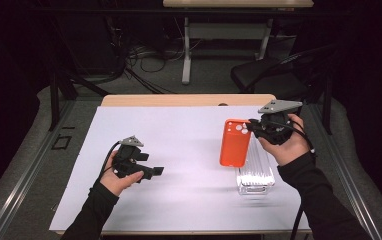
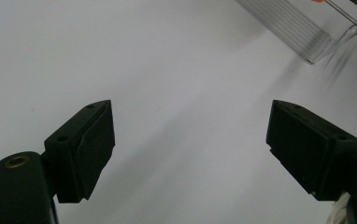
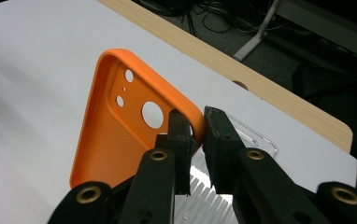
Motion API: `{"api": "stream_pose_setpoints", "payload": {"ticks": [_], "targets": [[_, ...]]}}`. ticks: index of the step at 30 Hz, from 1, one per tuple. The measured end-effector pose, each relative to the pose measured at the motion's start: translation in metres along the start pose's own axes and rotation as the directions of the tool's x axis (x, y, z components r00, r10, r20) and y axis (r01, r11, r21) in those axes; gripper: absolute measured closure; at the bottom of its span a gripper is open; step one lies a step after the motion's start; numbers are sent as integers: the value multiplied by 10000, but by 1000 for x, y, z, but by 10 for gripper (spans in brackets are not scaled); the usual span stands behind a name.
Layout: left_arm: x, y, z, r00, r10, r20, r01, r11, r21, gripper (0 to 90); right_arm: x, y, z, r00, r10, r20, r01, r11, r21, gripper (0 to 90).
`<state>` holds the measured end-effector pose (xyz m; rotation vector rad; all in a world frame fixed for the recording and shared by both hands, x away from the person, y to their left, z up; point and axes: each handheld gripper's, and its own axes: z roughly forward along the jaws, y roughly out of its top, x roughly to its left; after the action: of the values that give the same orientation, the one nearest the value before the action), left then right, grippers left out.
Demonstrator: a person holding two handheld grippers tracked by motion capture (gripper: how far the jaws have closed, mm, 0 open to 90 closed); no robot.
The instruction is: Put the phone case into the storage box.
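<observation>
My right gripper [image 3: 196, 122] pinches the orange phone case [image 3: 106, 135] by its far corner rim; light, flexible, likely slippery; left gripper [image 2: 190, 140] stands open, empty

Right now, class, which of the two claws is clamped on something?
The right claw: it pinches the rim of the orange phone case by the camera cutouts. The left claw gapes open over bare white table.

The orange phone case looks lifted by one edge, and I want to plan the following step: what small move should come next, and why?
Probably carry it a little further clear of the clear ribbed tray. The right gripper is shut on the orange phone case at its rim by the camera holes, and it hangs beside the tray. The left gripper is open over bare white table, free to steady it.
</observation>
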<state>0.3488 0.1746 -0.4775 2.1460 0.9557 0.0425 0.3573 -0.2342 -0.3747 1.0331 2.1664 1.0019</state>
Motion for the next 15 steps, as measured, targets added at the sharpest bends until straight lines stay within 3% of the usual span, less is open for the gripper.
{"api": "stream_pose_setpoints", "payload": {"ticks": [10, 15], "targets": [[0, -4, -3, 9999, 122, 50, -121, 9998, -142, 157, -17, -9, -8, 9997, -28, 245, 28, 10000, 18, 817], [1, -6, -2, 10000, 71, 36, -70, 9998, -204, 157, -26, -12, -7, 9988, -258, 412, 261, 9996, -60, 817]]}}
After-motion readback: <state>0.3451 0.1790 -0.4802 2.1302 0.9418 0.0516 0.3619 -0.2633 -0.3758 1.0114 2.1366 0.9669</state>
